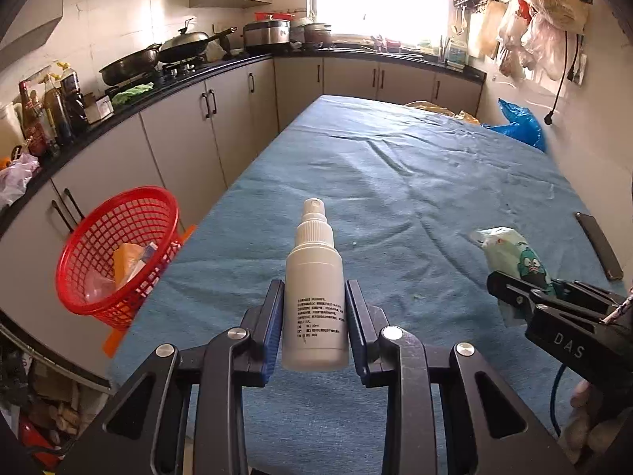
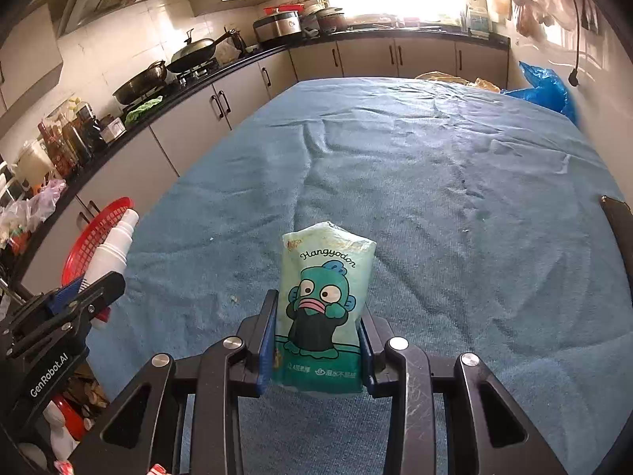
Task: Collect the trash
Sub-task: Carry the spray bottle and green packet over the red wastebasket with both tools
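The desk point(image 1: 395, 182), covered with a blue cloth, filled both views, with kitchen cupboards at about ten o'clock. The red basket point(image 1: 114, 253) stood at the desk's left edge, at about nine o'clock from my left gripper point(image 1: 314, 316), and it had some packaging inside already.

My left gripper pinched the white spray bottle point(image 1: 314, 293) by its lower body, the nozzle pointing to twelve o'clock, above the cloth. My right gripper point(image 2: 318, 340) pinched the green tissue pack point(image 2: 326, 297) by its lower half; its fingers point(image 2: 268, 340) pressed into the soft sides.

I judged that the step in hand was to carry both things to the basket. To do it well, I would bring the left one over the rim first, because it was nearer, and spread its fingers only when the bottle hung fully above the opening. The right one should wait to the side, so the two grippers do not collide. The pack was soft, so I would keep a firm pinch.
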`<state>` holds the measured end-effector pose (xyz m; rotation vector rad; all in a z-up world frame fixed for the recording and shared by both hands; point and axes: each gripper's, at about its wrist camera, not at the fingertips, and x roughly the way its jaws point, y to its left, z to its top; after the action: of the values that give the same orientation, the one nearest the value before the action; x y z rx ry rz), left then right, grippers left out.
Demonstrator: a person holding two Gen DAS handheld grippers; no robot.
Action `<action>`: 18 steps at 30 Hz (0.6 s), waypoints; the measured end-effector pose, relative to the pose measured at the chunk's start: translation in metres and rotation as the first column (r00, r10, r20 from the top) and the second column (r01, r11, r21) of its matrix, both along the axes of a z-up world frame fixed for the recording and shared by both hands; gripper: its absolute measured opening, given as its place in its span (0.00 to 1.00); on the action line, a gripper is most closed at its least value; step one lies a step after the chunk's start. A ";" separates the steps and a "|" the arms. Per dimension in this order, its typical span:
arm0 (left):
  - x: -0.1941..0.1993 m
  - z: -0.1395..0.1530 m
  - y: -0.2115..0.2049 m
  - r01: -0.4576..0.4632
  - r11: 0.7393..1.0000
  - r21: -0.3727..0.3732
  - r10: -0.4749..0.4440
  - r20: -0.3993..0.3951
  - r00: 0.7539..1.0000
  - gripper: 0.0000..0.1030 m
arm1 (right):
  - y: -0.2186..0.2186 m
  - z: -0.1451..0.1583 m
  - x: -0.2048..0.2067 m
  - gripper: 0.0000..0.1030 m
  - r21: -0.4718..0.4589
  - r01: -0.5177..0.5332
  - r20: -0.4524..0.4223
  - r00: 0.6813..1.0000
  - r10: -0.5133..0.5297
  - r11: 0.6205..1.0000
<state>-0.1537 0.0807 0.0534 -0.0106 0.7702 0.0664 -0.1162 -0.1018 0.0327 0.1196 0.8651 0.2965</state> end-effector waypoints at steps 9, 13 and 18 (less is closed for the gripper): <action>-0.002 0.000 0.004 -0.025 0.999 0.025 0.025 0.006 1.000 0.28 | 0.007 0.002 -0.006 0.36 -0.053 0.007 0.026 1.000 -0.006 0.999; -0.003 0.000 0.004 -0.024 0.999 0.026 0.024 0.007 1.000 0.28 | 0.010 0.002 -0.007 0.36 -0.068 0.013 0.019 1.000 -0.012 0.998; -0.005 0.001 0.005 -0.022 0.999 0.023 0.021 0.012 1.000 0.28 | 0.010 0.002 -0.010 0.37 -0.072 0.016 0.014 1.000 -0.015 0.997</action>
<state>-0.1586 0.0852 0.0539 0.0028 0.7576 0.0957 -0.1264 -0.0917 0.0349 0.0574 0.8597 0.2512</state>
